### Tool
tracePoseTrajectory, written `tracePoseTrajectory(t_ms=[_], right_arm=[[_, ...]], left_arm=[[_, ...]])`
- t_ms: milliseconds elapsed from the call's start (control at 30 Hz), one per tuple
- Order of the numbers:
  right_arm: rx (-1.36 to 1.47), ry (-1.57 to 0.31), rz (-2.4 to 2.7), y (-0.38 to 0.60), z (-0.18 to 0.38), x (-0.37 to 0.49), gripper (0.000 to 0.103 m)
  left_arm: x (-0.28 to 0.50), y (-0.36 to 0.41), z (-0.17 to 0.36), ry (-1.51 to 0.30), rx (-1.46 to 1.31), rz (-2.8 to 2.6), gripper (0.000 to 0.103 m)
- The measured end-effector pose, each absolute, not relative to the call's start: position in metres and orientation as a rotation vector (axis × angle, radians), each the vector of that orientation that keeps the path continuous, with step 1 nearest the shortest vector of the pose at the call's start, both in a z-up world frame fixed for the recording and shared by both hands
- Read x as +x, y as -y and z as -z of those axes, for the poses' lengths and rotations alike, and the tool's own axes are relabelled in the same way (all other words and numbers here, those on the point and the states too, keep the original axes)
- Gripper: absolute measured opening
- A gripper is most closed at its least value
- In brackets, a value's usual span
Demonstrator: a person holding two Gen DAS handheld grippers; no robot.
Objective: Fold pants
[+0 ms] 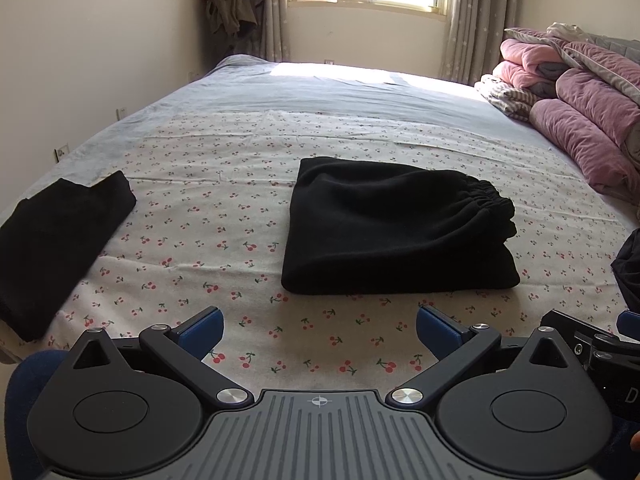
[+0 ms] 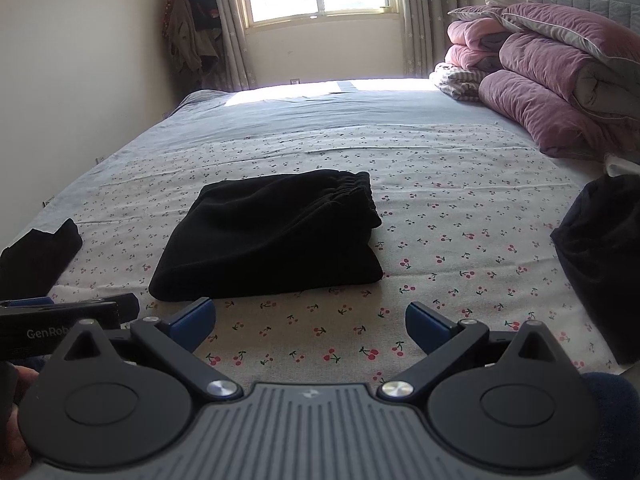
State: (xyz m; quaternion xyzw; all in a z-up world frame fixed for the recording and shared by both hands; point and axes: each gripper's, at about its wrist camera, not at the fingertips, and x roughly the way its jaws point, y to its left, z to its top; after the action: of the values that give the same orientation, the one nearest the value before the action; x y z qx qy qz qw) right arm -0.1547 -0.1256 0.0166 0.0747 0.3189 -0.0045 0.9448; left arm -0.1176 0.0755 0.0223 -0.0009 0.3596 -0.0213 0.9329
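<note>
In the left wrist view the left gripper (image 1: 319, 330) gapes wide with nothing between its fingers, and the folded black pants (image 1: 396, 232) lie at 12 o'clock on the cherry-print sheet (image 1: 240, 200). In the right wrist view the right gripper (image 2: 310, 326) is spread just as wide, holding nothing, with the pants (image 2: 272, 240) at 11 o'clock.

The bed (image 1: 200, 128) carries a grey sheet (image 1: 320, 96) with a white cloth printed with red cherries (image 1: 280, 332) spread over its near part. Sunlight falls on the far edge below the window. On the cherry cloth lie the folded black pants (image 1: 392, 232), their gathered waistband on top toward the right. Well apart to the left lies a second folded black garment (image 1: 56, 248), flat at the bed's edge. At the far right a pile of pink quilts (image 1: 580, 92) sits on the sheet, with a striped blanket (image 1: 508, 96) beside it. A dark bundle (image 2: 600, 256) sits at the near right edge.
</note>
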Motion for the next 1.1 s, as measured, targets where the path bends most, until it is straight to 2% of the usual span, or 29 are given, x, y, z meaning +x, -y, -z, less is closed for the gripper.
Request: tracePoseTrajectory(t_ms=[1100], right_arm=[[0.091,-0.661,0.083,0.115,-0.018,-0.154,0.09]], left_arm=[[-0.116,-0.072,-0.017,-0.744,0.026,0.046,0.103]])
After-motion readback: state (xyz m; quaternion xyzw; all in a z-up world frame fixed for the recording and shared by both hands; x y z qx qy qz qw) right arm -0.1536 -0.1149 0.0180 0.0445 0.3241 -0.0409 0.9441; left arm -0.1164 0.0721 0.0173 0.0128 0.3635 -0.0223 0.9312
